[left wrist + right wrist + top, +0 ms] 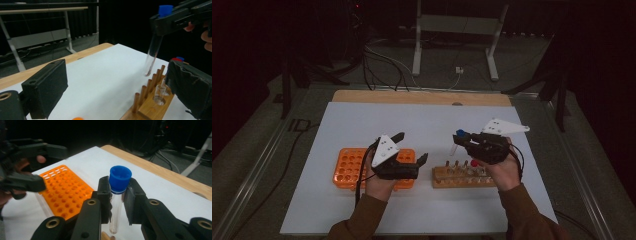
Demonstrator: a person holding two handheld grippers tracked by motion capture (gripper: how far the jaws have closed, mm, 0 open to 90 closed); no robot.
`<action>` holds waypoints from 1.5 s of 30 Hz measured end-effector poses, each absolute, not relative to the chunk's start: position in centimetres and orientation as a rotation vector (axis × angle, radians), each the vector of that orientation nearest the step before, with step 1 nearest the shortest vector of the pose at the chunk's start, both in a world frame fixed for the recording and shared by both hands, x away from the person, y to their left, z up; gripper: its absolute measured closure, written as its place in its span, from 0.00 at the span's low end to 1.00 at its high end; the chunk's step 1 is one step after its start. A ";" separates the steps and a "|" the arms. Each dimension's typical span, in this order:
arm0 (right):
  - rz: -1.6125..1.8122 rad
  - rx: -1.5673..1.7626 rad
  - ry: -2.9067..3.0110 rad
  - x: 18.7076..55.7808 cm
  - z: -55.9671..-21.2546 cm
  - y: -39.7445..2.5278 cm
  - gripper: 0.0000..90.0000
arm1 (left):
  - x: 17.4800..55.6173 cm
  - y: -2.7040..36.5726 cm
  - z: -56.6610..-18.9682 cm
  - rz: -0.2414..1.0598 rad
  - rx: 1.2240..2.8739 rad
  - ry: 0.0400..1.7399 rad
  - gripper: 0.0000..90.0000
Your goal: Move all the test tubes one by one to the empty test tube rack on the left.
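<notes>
clear tube (115, 207) with a blue cap (120, 179) is clamped just under the cap between the jaws of the right gripper (117, 195), and is held upright in the air. in the left gripper view the same tube (153, 53) is seen hanging slightly tilted above the far end of the wooden rack (150, 105), its rounded tip clear of the pegs and not touching them. in the high view the right gripper (461, 140) is raised over the left end of the wooden rack (462, 177), which lies on the white mat (362, 120). an open glass tube (160, 92) is seated in one hole of the rack, and red and blue caps (177, 59) are seen at its far end. the left gripper (412, 150) is held with its jaws spread wide and nothing between them, over the right part of the orange rack (349, 165). the orange rack (65, 195) lies just beside the wooden one, apart from it. a wooden table edge (422, 97) is seen beyond the mat.
</notes>
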State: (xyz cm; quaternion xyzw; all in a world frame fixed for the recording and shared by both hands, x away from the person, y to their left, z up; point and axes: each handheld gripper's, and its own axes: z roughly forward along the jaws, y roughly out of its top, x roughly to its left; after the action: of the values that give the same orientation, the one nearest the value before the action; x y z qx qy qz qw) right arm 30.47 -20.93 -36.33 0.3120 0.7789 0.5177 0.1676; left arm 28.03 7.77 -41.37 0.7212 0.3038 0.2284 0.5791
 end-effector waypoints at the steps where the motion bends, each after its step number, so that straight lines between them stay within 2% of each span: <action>1: 1.478 0.883 2.222 30.5 -36.4 -20.7 0.85 | 28.1 7.5 -41.4 0.525 1.692 0.708 0.06; 6: 1.502 0.876 2.242 30.5 -36.5 -19.7 0.85 | 28.3 6.1 -41.7 0.464 1.722 0.699 0.10; 8: 1.512 0.871 2.249 30.5 -36.5 -19.4 0.85 | 28.4 5.7 -41.8 0.439 1.727 0.684 0.13; 9: 1.521 0.864 2.260 30.4 -36.6 -18.9 0.85 | 28.5 5.4 -41.8 0.415 1.733 0.672 0.18; 11: 1.526 0.865 2.266 30.4 -36.6 -18.8 0.85 | 28.5 5.0 -41.9 0.399 1.745 0.659 0.18; 15: 1.537 0.850 2.292 30.4 -36.8 -18.1 0.85 | 28.6 4.1 -42.0 0.393 1.775 0.634 0.26; 16: 1.540 0.845 2.301 30.3 -36.9 -17.8 0.85 | 28.6 3.9 -42.0 0.399 1.781 0.636 0.35; 20: 1.544 0.836 2.315 30.2 -37.0 -17.5 0.85 | 28.8 3.5 -42.1 0.380 1.799 0.636 0.53; 26: 1.537 0.834 2.327 30.2 -37.2 -17.3 0.85 | 28.8 3.4 -42.1 0.358 1.796 0.619 0.74; 34: 1.536 0.838 2.333 30.2 -37.4 -17.2 0.85 | 28.9 3.6 -42.1 0.341 1.798 0.615 0.85; 38: 1.545 0.839 2.331 30.1 -37.3 -17.3 0.84 | 28.8 3.6 -42.1 0.352 1.798 0.601 0.86; 44: 1.592 0.849 2.208 29.6 -36.8 -18.8 0.33 | 29.0 4.7 -42.4 0.375 1.774 0.644 0.86; 45: 1.592 0.849 2.208 29.6 -36.8 -18.8 0.33 | 29.0 4.9 -42.4 0.377 1.770 0.652 0.86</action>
State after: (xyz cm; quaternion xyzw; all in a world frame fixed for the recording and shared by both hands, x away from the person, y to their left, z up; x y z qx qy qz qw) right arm 29.63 -18.75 -36.83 0.2946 0.7662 0.5525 0.1444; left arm 29.00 4.91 -42.44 0.7547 0.2778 0.1608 0.5722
